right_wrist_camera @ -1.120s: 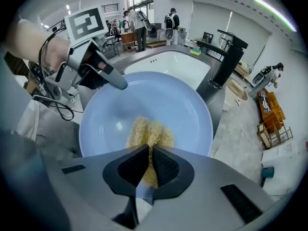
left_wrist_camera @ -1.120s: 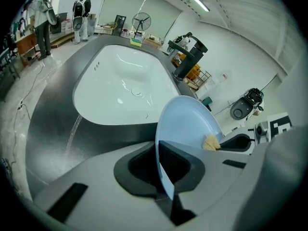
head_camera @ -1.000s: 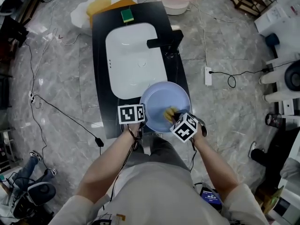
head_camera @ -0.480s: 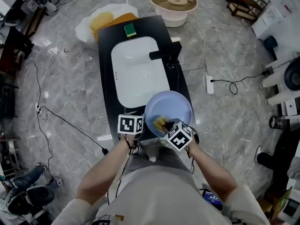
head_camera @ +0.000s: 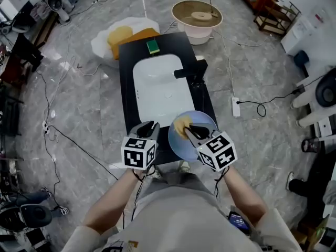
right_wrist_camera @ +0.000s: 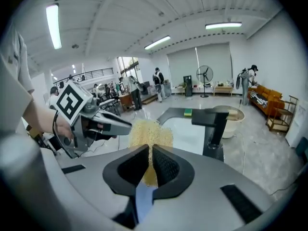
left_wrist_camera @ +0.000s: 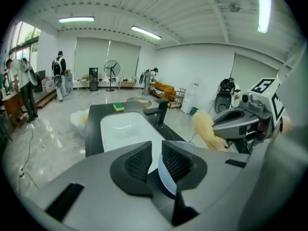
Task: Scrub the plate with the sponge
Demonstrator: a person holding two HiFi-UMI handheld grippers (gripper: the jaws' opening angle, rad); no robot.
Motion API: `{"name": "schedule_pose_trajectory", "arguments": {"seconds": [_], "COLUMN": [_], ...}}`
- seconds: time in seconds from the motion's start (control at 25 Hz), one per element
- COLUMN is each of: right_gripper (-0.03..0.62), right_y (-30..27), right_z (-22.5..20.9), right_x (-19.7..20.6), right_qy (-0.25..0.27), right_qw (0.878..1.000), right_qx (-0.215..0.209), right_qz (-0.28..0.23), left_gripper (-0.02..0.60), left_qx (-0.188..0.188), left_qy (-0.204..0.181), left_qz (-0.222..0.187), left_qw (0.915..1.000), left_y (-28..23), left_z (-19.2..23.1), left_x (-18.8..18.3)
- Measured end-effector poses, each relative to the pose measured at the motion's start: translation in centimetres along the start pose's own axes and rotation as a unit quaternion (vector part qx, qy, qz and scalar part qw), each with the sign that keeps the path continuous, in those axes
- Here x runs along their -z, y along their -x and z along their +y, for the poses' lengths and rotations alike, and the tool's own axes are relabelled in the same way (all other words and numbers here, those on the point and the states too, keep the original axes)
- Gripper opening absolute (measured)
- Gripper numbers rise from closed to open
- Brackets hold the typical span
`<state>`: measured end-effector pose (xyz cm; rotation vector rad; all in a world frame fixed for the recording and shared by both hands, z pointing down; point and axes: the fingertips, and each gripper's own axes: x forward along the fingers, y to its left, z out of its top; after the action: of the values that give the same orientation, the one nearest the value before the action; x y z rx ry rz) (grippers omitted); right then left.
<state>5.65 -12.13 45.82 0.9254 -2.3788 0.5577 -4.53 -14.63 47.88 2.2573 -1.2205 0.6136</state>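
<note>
The light blue plate (head_camera: 205, 122) lies on the near end of the black counter (head_camera: 126, 77), in front of the white sink (head_camera: 163, 91). My right gripper (head_camera: 190, 130) is shut on the yellow sponge (head_camera: 182, 124) and holds it in the air above the plate. In the right gripper view the sponge (right_wrist_camera: 147, 131) sticks up between the jaws of the right gripper (right_wrist_camera: 150, 150), with the plate (right_wrist_camera: 143, 201) below. My left gripper (head_camera: 148, 126) hangs left of the plate, apart from it. The left gripper (left_wrist_camera: 156, 148) has just been closing; a narrow gap stays and nothing is between its jaws.
A black faucet (head_camera: 191, 70) stands at the sink's right. A green sponge (head_camera: 153, 46) lies at the counter's far end. On the floor beyond are a beige basin (head_camera: 198, 14), a white bag with yellow contents (head_camera: 126, 35) and a power strip (head_camera: 235, 106).
Both grippers have risen off the plate. The left one has let go of the plate's rim. The sponge has come up off the plate in the right gripper.
</note>
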Motion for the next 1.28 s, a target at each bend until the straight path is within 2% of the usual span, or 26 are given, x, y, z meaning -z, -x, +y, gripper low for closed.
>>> {"name": "schedule_pose_trajectory", "arguments": {"seconds": [0.2, 0.36, 0.56, 0.76, 0.92, 1.04, 1.16, 1.28], "right_gripper": [0.044, 0.044, 0.044, 0.044, 0.044, 0.044, 0.044, 0.044], "right_y": [3.4, 6.3, 10.1, 13.8, 16.8, 18.5, 19.6, 20.0], "right_z": [0.5, 1.7, 3.9, 6.1, 7.8, 8.6, 8.9, 8.9], "right_x": [-7.1, -11.8, -17.5, -21.4, -23.2, -24.3, -24.9, -24.7], "right_qy": [0.014, 0.036, 0.072, 0.101, 0.127, 0.139, 0.144, 0.141], "right_qw": [0.994, 0.983, 0.962, 0.939, 0.918, 0.91, 0.904, 0.904], "right_qx": [0.033, 0.055, 0.068, 0.074, 0.081, 0.086, 0.087, 0.085], "right_qz": [-0.101, -0.17, -0.254, -0.32, -0.367, -0.381, -0.393, -0.394], "left_gripper": [0.07, 0.051, 0.044, 0.038, 0.037, 0.035, 0.034, 0.034], "left_qx": [-0.009, -0.019, -0.034, -0.069, -0.091, -0.097, -0.101, -0.112], "left_qy": [-0.066, -0.074, -0.108, -0.157, -0.194, -0.209, -0.187, -0.172], "left_qz": [-0.069, -0.146, -0.226, -0.294, -0.318, -0.335, -0.348, -0.355], "left_qw": [0.9954, 0.9864, 0.9675, 0.9402, 0.9235, 0.9136, 0.9129, 0.9121], "left_y": [3.7, 7.1, 11.8, 16.6, 19.2, 20.9, 22.0, 22.6], "left_z": [0.1, 0.3, 0.0, -0.2, -0.8, -1.3, -1.8, -1.7], "left_x": [-5.5, -9.8, -14.4, -17.9, -19.2, -19.9, -20.6, -20.8]}}
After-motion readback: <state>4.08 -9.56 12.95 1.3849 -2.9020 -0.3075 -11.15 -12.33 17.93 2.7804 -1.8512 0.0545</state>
